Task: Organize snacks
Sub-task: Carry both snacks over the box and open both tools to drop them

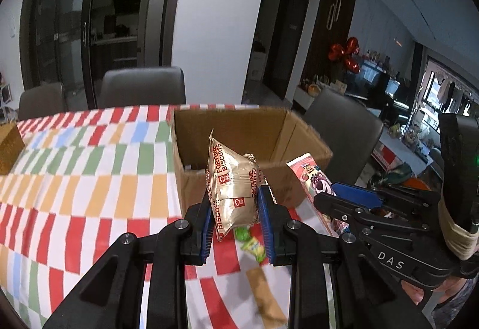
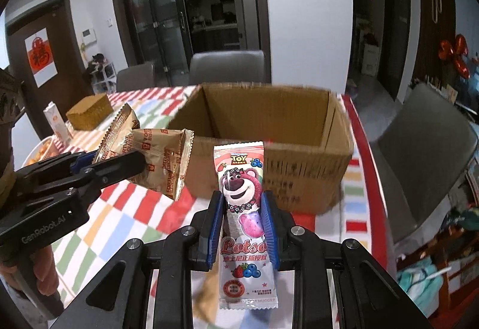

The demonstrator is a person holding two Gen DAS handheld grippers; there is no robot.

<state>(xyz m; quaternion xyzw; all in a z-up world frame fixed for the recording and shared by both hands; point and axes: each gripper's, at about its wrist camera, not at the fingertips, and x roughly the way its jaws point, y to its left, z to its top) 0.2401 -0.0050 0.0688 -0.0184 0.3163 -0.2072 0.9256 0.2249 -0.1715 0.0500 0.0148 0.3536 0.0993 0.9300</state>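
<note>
My left gripper is shut on two gold Fortune Biscuits packets, held above the checkered tablecloth in front of an open cardboard box. My right gripper is shut on a long pink Lotso snack stick, which stands upright before the same box. In the right wrist view the left gripper and its gold packets hang at the left. The right gripper with the pink stick shows at the right of the left wrist view.
A green wrapped candy and a tan bar lie on the cloth below my left gripper. A gold box, a white carton and a bowl of orange snacks stand at the far left. Grey chairs surround the table.
</note>
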